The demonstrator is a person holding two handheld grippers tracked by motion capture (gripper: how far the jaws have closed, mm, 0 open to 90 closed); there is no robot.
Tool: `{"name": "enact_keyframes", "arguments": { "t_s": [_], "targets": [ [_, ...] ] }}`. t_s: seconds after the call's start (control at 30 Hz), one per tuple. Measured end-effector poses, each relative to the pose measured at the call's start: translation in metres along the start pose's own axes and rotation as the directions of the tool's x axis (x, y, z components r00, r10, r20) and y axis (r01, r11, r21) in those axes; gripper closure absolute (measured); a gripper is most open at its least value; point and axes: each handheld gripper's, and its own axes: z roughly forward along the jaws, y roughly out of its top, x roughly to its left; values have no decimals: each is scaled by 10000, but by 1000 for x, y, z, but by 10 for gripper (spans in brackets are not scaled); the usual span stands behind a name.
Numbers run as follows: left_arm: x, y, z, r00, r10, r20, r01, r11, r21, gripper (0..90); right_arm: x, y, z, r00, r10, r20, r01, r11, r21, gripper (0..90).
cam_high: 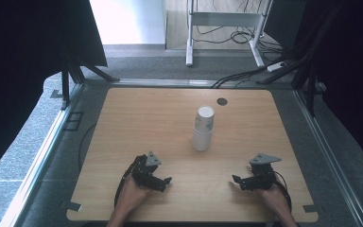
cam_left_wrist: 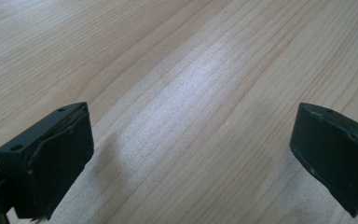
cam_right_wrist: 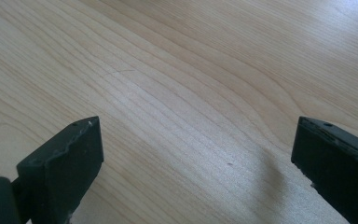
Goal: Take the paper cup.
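Nearest you, at the bottom of the high view, your left tongs [cam_high: 167,181] and right tongs [cam_high: 236,180] rest low over the near edge of the table [cam_high: 123,123], one at lower left and one at lower right, their tips turned in toward each other. Your forearms come in from the bottom edge, hands wrapped round the handles, wrists bent inward. In the left gripper view the left tongs [cam_left_wrist: 191,154] stand released, jaws wide apart with bare wood grain between them. In the right gripper view the right tongs [cam_right_wrist: 198,158] are likewise spread, gripping nothing.

Farther up, near the middle of the frame and a little right of center, stands the stack of paper cups [cam_high: 203,128], well apart from both tongs. It appears to be nested white cups, mouth up, and the stack leans slightly. Expect it to be very light, thin-walled and easy to crush or tip, and the waxy sides may slip. Take it gently on the side wall below the rim, where the rolled lip stiffens it, and steady the lower cup with the other tongs if you mean to pull the top one free.

Beyond the stack, near the far edge, sits a small dark round cable port [cam_high: 222,101].
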Motion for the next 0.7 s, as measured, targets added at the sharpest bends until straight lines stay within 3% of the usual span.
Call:
{"name": "enact_keyframes", "arguments": {
  "t_s": [0.43, 0.7],
  "targets": [
    [1, 8, -2, 9998, -51, 192, 54, 9998, -185, 0, -1, 8, -5, 10000, 20, -24, -20, 9998, -183, 22],
    [8, 19, -10, 9980, -325, 547, 365, 9966, -735, 0, -2, 22, -11, 9995, 0, -313, -10, 9995, -312, 32]
  ]
}}
